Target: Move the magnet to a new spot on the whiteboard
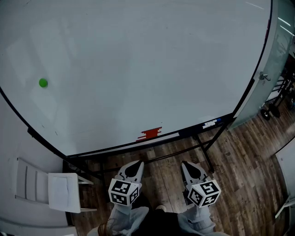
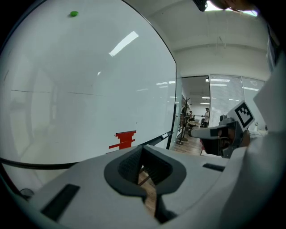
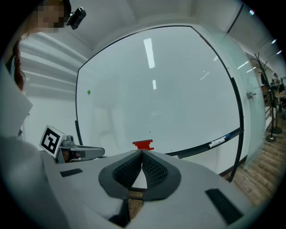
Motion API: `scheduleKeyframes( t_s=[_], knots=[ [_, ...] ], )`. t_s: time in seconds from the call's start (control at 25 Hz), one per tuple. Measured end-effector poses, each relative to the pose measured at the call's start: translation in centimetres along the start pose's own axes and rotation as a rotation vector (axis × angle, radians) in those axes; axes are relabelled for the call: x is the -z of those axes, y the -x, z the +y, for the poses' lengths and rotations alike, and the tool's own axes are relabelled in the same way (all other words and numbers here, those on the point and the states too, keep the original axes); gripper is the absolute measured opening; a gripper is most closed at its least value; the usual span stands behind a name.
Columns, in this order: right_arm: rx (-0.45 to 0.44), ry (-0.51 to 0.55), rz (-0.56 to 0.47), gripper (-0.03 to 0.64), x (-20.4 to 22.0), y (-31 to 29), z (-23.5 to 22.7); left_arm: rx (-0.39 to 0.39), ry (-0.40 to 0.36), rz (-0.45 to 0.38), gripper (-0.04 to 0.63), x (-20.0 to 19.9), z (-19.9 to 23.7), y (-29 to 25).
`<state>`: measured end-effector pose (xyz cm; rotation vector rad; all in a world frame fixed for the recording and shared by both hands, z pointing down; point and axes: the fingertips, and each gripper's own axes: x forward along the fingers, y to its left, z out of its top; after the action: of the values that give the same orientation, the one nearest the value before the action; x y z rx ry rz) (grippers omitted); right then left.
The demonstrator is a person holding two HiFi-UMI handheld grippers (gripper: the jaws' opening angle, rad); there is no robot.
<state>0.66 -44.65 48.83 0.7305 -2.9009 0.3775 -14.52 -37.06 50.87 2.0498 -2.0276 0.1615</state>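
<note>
A small green magnet (image 1: 43,83) sticks to the big whiteboard (image 1: 138,69) at its left side, well above the lower edge. It also shows as a green dot (image 2: 73,14) high in the left gripper view, and small and far left (image 3: 88,92) in the right gripper view. Both grippers hang low in front of the board's stand, far from the magnet. My left gripper (image 1: 138,164) (image 2: 143,148) is shut with nothing between its pads. My right gripper (image 1: 185,164) (image 3: 141,152) is shut too, tips touching, and empty.
A red patch (image 1: 150,134) sits at the board's lower edge, and a marker (image 1: 209,124) lies on the tray. The board's black stand (image 1: 205,147) rises from the wooden floor just ahead of me. A white chair (image 1: 57,190) stands at left, a glass door (image 1: 272,69) at right.
</note>
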Motion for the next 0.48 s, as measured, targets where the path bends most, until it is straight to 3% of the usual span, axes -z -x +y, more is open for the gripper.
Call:
scheduleKeyframes(
  t_s=[0.48],
  knots=[
    [-0.004, 0.003, -0.004, 0.028, 0.08, 0.26, 0.75, 0.012, -0.002, -0.005, 0.009, 0.06, -0.4, 0.48]
  ],
)
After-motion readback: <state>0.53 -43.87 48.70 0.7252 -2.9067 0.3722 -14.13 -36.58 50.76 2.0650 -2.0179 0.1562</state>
